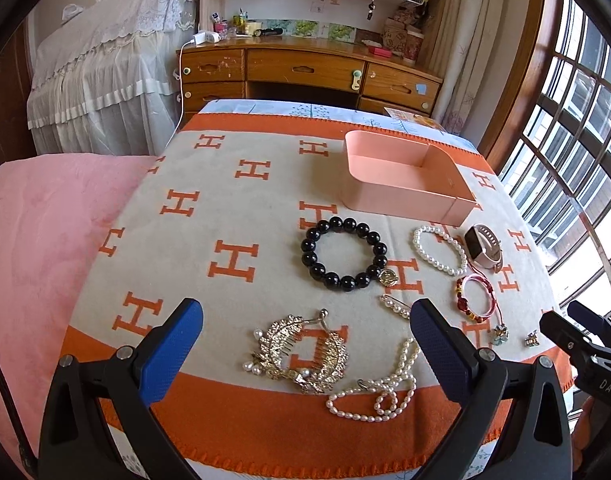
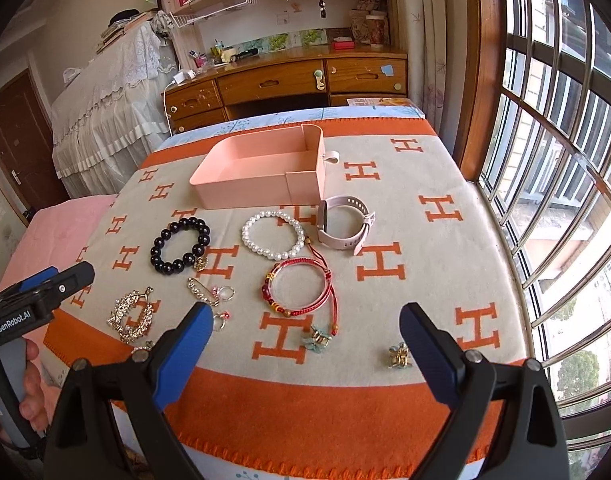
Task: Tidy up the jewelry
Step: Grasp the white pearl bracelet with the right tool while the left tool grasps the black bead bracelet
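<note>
A pink open box (image 1: 405, 178) (image 2: 261, 170) sits empty at the far side of the orange-and-beige blanket. In front of it lie a black bead bracelet (image 1: 343, 254) (image 2: 180, 246), a white pearl bracelet (image 1: 439, 250) (image 2: 273, 240), a pink watch (image 1: 485, 248) (image 2: 343, 222), a red cord bracelet (image 1: 475, 300) (image 2: 301, 290), a gold hair comb (image 1: 301, 354) (image 2: 131, 316) and a pearl necklace (image 1: 379, 388). My left gripper (image 1: 305, 356) is open and empty above the hair comb. My right gripper (image 2: 305, 350) is open and empty, near a small gold charm (image 2: 399, 355).
A pearl hairpin (image 1: 395, 306) (image 2: 203, 292), small rings (image 2: 223, 292) and a teal charm (image 2: 318, 338) also lie on the blanket. A pink cushion (image 1: 45, 240) lies to the left. A wooden desk (image 1: 305, 68) stands behind and a barred window (image 2: 565, 160) to the right.
</note>
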